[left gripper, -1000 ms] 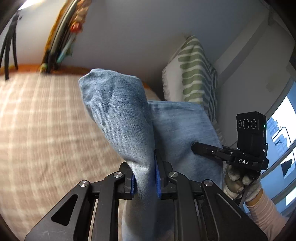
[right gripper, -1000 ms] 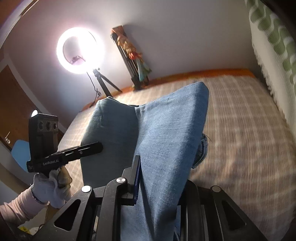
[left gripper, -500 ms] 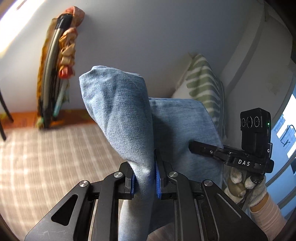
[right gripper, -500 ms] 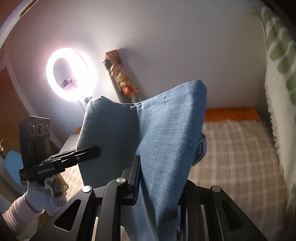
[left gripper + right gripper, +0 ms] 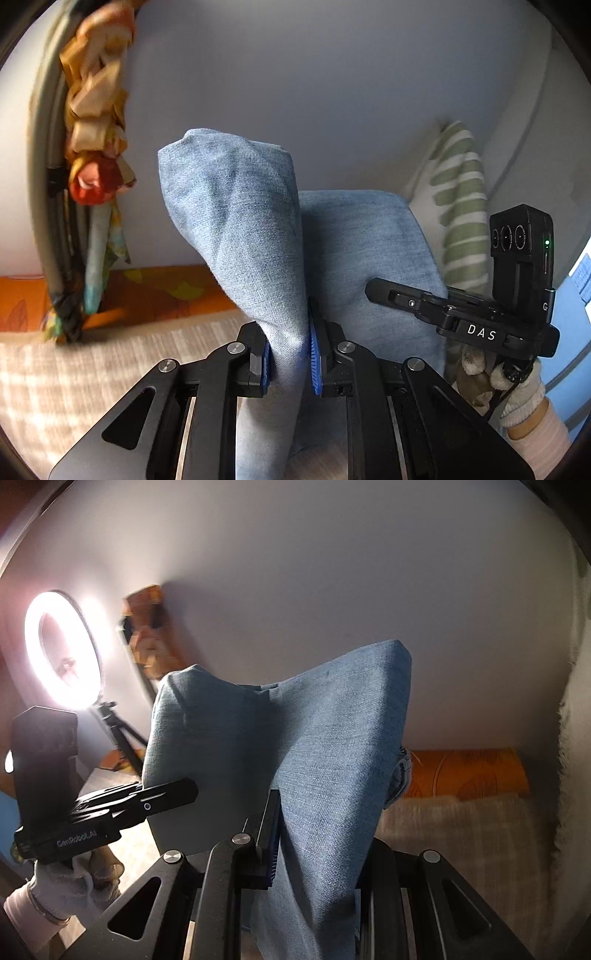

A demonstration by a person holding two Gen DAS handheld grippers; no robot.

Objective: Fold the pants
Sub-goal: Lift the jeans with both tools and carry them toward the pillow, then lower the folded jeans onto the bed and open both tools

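Note:
The light blue denim pants (image 5: 236,229) hang in the air above the bed, held by both grippers. My left gripper (image 5: 289,360) is shut on one edge of the pants, blue pads pressing the cloth. My right gripper (image 5: 314,845) is shut on another edge of the pants (image 5: 332,746); its right finger is hidden behind the cloth. The right gripper also shows in the left wrist view (image 5: 461,314), and the left gripper in the right wrist view (image 5: 110,805), each beside the stretched fabric.
A beige plaid bed cover (image 5: 92,354) lies below, with an orange headboard edge (image 5: 465,771). A green-striped pillow (image 5: 458,206) leans at the right. A ring light on a tripod (image 5: 62,650) and a folded item with colourful cloth (image 5: 92,147) stand by the wall.
Both grippers have lifted and tilted upward with the pants; the bed has dropped low in both views and the wall fills most of them. The grips are unchanged.

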